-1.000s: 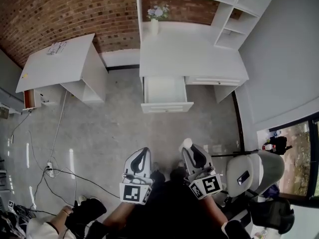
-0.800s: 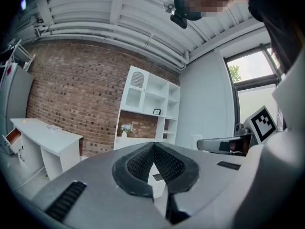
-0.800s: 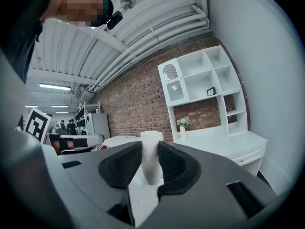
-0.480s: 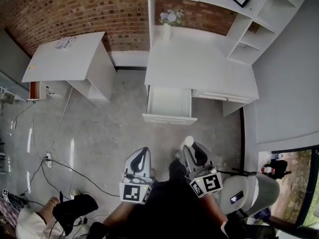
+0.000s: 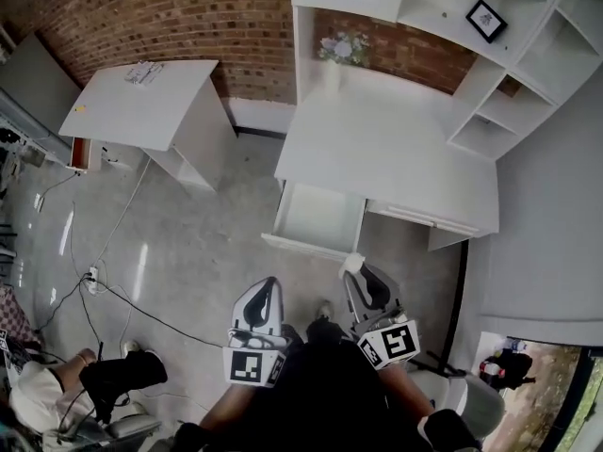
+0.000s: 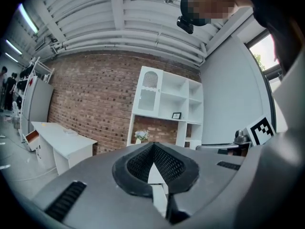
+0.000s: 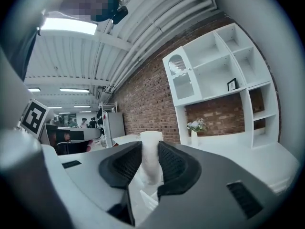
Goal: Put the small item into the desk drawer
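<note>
The small item is a white cylinder standing up between the pads of my right gripper, which is shut on it. In the right gripper view the white cylinder rises above the right gripper, with the desk beyond. My left gripper is level with it on the left, shut and empty; in the left gripper view the left gripper has its tips touching. Ahead of both, the white desk has its left drawer pulled out and open towards me.
A white side table stands left of the desk against the brick wall. A vase of flowers sits at the desk's back, with shelves and a picture frame above right. Cables cross the floor at left, where a person sits.
The desk and its open drawer have come nearer and shifted lower in the head view. Both grippers keep their places in it, the right still shut on the white cylinder.
</note>
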`<state>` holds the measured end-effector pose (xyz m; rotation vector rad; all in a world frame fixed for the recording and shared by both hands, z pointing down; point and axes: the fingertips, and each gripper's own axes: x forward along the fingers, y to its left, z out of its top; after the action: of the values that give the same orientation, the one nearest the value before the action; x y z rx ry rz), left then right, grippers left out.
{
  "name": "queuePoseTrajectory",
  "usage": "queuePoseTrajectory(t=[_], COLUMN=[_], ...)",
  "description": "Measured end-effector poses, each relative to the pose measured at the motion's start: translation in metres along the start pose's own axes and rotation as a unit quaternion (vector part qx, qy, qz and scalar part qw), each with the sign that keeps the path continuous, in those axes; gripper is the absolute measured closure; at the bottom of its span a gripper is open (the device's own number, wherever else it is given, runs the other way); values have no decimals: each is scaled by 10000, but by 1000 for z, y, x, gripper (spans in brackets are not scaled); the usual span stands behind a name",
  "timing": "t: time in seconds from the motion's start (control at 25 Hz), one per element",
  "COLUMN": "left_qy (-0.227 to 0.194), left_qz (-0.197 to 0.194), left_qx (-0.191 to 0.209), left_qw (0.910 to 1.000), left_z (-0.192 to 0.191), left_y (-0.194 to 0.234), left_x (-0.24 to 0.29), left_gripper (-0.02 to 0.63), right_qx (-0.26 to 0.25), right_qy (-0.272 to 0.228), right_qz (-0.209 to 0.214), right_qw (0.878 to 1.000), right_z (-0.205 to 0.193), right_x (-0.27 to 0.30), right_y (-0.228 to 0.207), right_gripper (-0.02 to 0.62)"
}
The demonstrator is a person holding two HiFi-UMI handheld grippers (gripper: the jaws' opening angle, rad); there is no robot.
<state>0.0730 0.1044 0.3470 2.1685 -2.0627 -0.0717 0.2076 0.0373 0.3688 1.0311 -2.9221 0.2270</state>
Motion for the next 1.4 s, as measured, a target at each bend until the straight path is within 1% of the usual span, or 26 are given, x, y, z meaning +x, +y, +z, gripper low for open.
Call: queuePoseTrajectory(t=[0.2,0.32,0.4,0.44,0.64,0.72,0.88,0.96,1.08,1.2,1.4], left_qy=[-67,-18,-83,-100,128,83,-167,-155,19,76,216], left_qz=[318,458,483,483,372,261,3,-67,-12,84,169], left_qx=[-33,-49,-10,-3,-128,-117,-111,-99,-266,-452,-460], left_qw=[9995,9989,9988,9988,9991,9996,9998,9998,9996,9989,9986], left_z=[3,3,6,6,-3,2,18,20,13,9,3], left_y=[-2,9,20,26,57,67,88,99,117,132,149], left_x=[20,29,38,42,69,82,102,109,117,120,144], left_gripper=[581,581,581,581,581,581,581,581,582,581,581], right_qx=[79,124,82,65,20,-4,-50,-72,-118,-112,-74], right_qy=[55,116,152,176,257,295,391,430,486,589,712], right_qz=[259,342,374,377,257,199,119,105,79,104,198], right_qw=[9996,9993,9991,9991,9993,9994,9992,9990,9987,9981,9972], right_z=[-3,-6,-7,-8,-6,-5,-4,-5,-9,-16,-26], right_x=[21,40,55,61,95,110,141,155,174,190,225], right_y=[-28,-33,-34,-34,-32,-33,-30,-28,-26,-25,-39], right_gripper=[471,471,471,471,471,471,471,471,471,471,471])
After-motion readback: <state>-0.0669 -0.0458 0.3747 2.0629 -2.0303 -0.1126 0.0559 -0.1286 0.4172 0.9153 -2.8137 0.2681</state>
